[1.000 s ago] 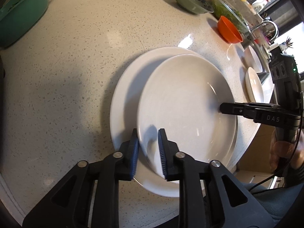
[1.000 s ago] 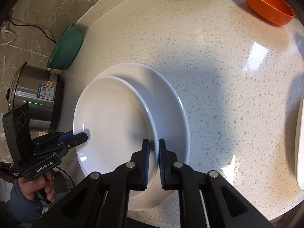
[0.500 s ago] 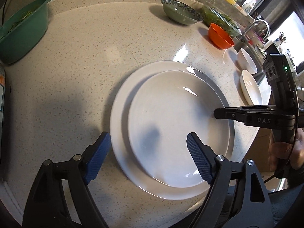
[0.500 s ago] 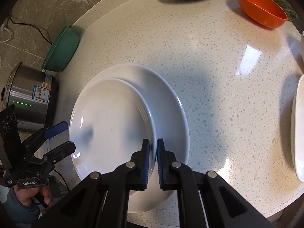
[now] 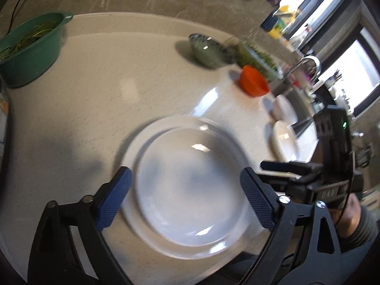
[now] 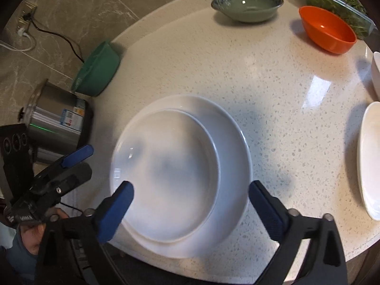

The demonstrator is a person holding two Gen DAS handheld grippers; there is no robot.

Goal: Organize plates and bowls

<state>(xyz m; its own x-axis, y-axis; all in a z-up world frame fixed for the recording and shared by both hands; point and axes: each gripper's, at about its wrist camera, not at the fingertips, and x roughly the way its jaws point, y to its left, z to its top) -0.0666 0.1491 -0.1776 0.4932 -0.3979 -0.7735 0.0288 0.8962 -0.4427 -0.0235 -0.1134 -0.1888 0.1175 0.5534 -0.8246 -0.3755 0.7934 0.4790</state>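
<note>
A smaller white plate (image 5: 190, 185) (image 6: 166, 178) lies stacked inside a larger white plate (image 5: 140, 142) (image 6: 232, 142) on the speckled counter. My left gripper (image 5: 185, 199) is open and empty, its blue pads wide apart above the stack's near edge. My right gripper (image 6: 190, 204) is open and empty too, above the stack's near edge. Each gripper shows in the other's view: the right one (image 5: 268, 166), the left one (image 6: 78, 159). An orange bowl (image 6: 327, 32) (image 5: 253, 83) and a green-grey bowl (image 6: 247, 6) (image 5: 206, 49) stand further back.
Two small white dishes (image 5: 283, 140) (image 6: 370, 156) lie by the counter edge near the sink. A teal colander (image 5: 30, 47) (image 6: 97, 71) and a steel cooker (image 6: 54, 118) stand at the other side. A clear tub of greens (image 6: 339, 2) sits behind the orange bowl.
Both grippers let go of the smaller plate, which now rests in the larger one. The left opened first, the right after it. Both have drawn back and up.
</note>
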